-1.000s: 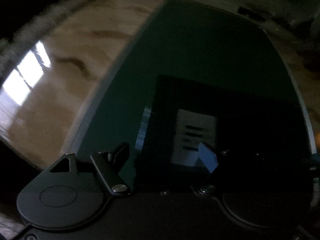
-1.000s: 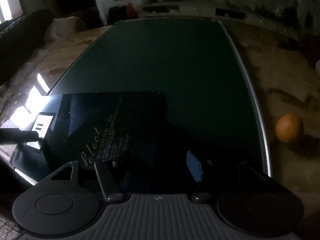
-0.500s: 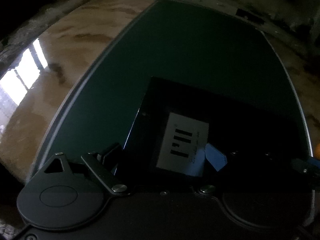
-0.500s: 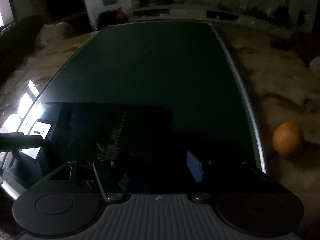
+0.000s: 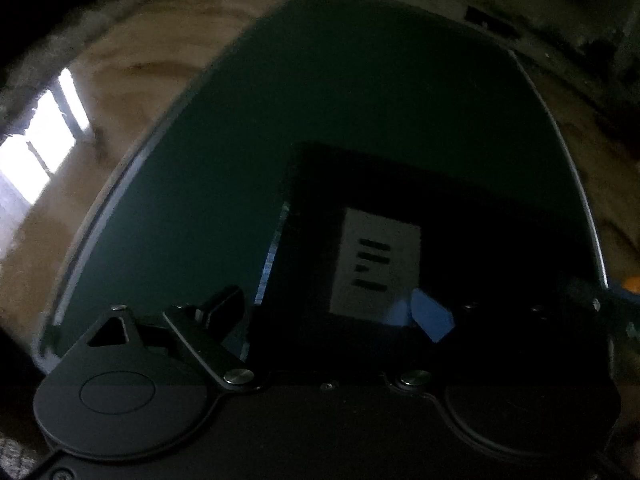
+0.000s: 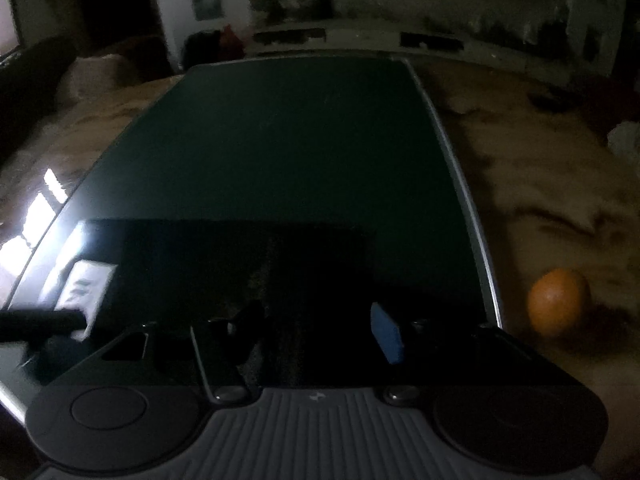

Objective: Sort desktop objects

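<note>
A flat black box [image 5: 460,232] with a white label [image 5: 378,264] lies on the near end of a dark green mat [image 5: 340,100]. My left gripper [image 5: 332,312] is open, its fingers either side of the box's near left corner. In the right wrist view the same box [image 6: 240,264] lies under my right gripper [image 6: 320,328], which is open over the box's near edge. The left gripper's finger [image 6: 36,320] shows at the left by the label [image 6: 84,288]. Whether any finger touches the box is unclear in the dark.
The green mat [image 6: 300,140] lies on a glossy brown marbled table [image 6: 540,184]. An orange [image 6: 558,302] sits on the table right of the mat, also just visible in the left wrist view [image 5: 632,283]. Dim clutter and a wall stand beyond the far edge.
Both views shift slightly. The right gripper has tilted upward, showing more of the far room. The box stays on the mat and both grippers stay open.
</note>
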{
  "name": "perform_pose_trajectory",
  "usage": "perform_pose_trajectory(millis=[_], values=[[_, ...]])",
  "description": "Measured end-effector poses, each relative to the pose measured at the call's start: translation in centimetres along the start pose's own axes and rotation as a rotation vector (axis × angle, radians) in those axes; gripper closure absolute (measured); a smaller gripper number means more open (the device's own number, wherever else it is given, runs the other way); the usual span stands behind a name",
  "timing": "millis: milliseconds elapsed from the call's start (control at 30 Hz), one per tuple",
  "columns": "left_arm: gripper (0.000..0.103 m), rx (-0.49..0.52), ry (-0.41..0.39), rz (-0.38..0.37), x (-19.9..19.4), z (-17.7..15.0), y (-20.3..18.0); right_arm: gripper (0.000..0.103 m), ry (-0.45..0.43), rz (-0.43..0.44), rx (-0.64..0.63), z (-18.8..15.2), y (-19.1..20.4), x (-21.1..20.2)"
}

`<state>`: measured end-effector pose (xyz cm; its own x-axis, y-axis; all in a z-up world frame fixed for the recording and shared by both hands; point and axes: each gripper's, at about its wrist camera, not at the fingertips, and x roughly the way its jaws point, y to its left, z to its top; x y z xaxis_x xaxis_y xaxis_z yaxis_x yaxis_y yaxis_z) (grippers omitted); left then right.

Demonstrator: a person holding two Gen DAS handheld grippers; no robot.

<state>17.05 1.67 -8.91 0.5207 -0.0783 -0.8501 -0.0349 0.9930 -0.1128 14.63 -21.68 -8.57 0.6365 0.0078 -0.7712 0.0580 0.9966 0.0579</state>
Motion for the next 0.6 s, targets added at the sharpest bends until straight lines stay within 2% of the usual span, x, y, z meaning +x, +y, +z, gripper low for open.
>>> perform_pose_trajectory(millis=[100,233,267,300,367,467,600], values=[[0.012,0.068,-0.061,0.03,-1.6,-0.5,-1.6,0.04,-0.011,0.004,-0.043,-1.2,2.2,-1.9],[0.011,0.151,-0.067,-0.002,-2.0,-1.8,-4.1,0.04,0.034,-0.021,-0.06,-2.5,3.8,-1.7],[0.011,0.147,-0.059,-0.003,-1.7,-2.0,-4.1,0.038,0.056,-0.031,-0.051,-2.8,3.8,-1.2],[0.011,0.144,-0.05,-0.005,-1.3,-2.2,-4.1,0.033,0.035,-0.045,-0.063,-2.8,3.9,-1.2],[0.01,0.128,-0.033,-0.015,-0.8,-2.4,-3.9,0.032,0.026,-0.067,-0.063,-3.1,4.0,-1.3],[0.008,0.154,-0.042,0.005,-0.5,-2.5,-4.0,0.026,0.013,-0.08,-0.045,-3.4,3.9,-1.1],[0.005,0.162,-0.045,0.054,-0.1,-2.5,-4.7,0.024,-0.008,-0.092,-0.038,-3.6,3.8,-0.9]])
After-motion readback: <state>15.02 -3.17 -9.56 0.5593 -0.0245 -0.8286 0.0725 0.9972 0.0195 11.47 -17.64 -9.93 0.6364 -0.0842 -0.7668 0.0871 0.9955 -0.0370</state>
